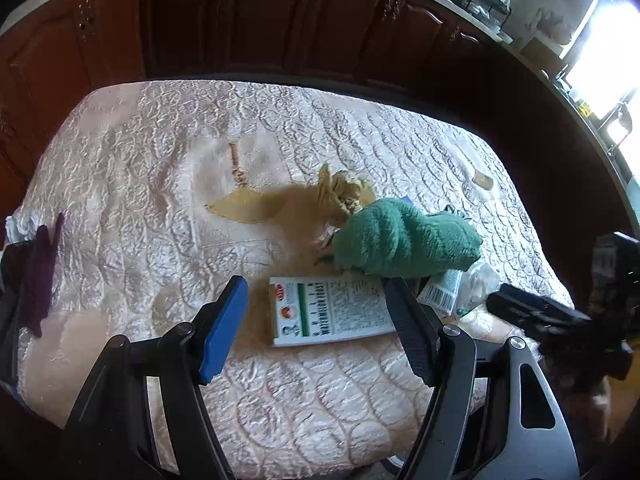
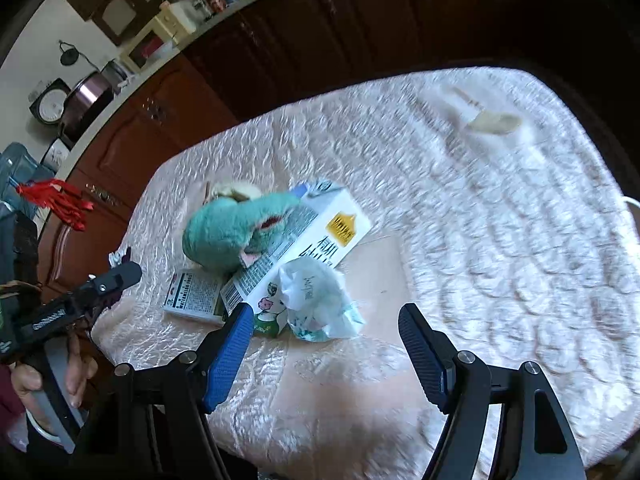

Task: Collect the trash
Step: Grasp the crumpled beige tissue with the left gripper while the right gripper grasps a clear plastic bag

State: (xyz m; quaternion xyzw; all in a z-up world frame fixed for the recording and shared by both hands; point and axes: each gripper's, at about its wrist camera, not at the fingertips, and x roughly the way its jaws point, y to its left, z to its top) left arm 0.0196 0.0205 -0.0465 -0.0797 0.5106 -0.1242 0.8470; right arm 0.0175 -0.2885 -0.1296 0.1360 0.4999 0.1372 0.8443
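Observation:
On the quilted pink tablecloth (image 1: 160, 184) lies a heap: a green towel (image 1: 404, 236), crumpled tan paper (image 1: 344, 192) beside a brown spill (image 1: 248, 208), a white milk carton (image 2: 320, 236), a crumpled plastic wrapper (image 2: 316, 300) and a small flat white-and-green box (image 1: 328, 312). My left gripper (image 1: 316, 312) hovers open over the box, its left pad clear of it. My right gripper (image 2: 326, 324) is open just in front of the wrapper, touching nothing. A small beige scrap (image 2: 496, 122) lies apart, farther back.
Dark wooden cabinets (image 1: 260, 20) run behind the table under a cluttered counter. A purple cloth (image 1: 40, 272) hangs at the table's left edge and a red tassel (image 2: 60, 200) hangs to the left. A hand (image 2: 76, 368) holds the left gripper's handle.

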